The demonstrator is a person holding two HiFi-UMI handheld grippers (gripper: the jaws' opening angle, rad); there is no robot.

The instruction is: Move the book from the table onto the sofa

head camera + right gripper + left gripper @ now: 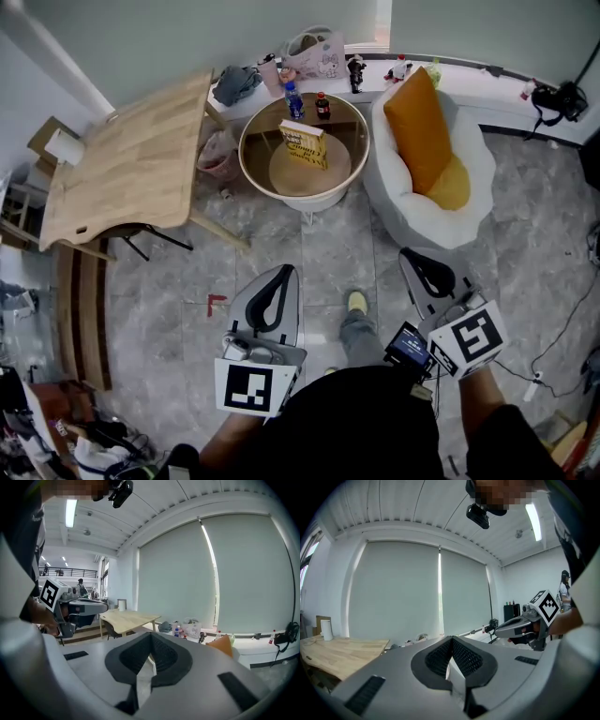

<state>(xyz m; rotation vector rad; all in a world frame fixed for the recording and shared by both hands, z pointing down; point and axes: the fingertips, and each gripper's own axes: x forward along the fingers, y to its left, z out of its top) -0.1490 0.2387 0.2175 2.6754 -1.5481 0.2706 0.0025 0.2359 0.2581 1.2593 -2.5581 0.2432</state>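
Print on the book [306, 143] seems too small to read

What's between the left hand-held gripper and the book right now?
Head view: only bare tiled floor, then the near rim of the round table holding the book.

I am facing a round table [323, 199] at the far middle, with the book [306, 145] standing on it and two bottles [293, 100] sitting at its far edge. The sofa [412, 211] is sitting just right of that table, with a cushion [419, 131] leaning in it. A wooden table [131, 164] is standing to the left. I am holding my left gripper [281, 272] and right gripper [412, 255] near me, on either side of my foot [357, 302].
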